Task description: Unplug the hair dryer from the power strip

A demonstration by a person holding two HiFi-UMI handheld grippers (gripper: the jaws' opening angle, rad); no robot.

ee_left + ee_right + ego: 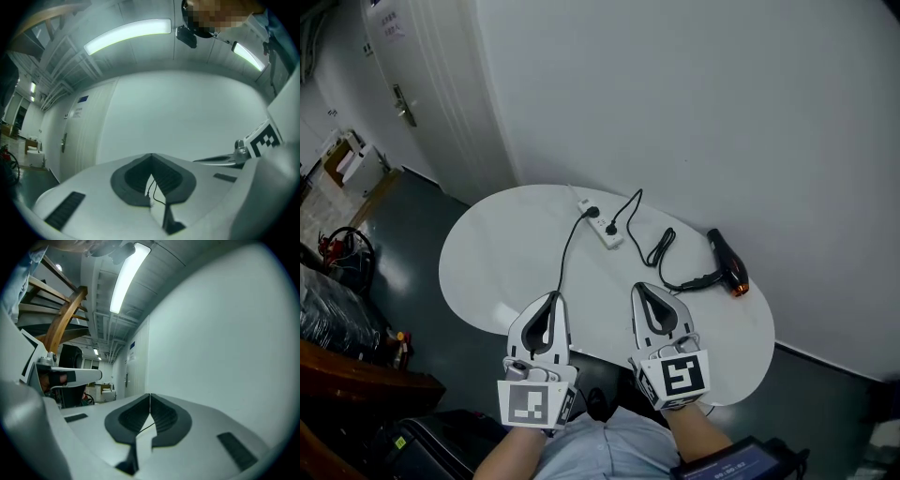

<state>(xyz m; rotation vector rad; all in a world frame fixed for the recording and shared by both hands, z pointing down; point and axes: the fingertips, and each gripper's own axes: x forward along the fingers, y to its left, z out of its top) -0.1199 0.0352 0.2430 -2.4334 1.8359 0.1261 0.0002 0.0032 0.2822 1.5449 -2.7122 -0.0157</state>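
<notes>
A white power strip (pixel 600 223) lies at the back of the white oval table (pixel 497 253), with two black plugs in it. From one plug (pixel 610 228) a black cord (pixel 661 248) loops over to the black hair dryer (pixel 729 262), which lies at the right near the wall. A second cord (pixel 566 255) runs from the other plug toward the table's front. My left gripper (pixel 554 296) (pixel 151 154) and right gripper (pixel 638 288) (pixel 150 394) hover side by side over the near edge, pointing toward the strip. Both have their jaws shut, with nothing held.
A white wall stands right behind the table. A white door (pixel 412 94) is at the far left. Boxes and dark clutter (pixel 342 262) sit on the floor at the left. The dark floor surrounds the table.
</notes>
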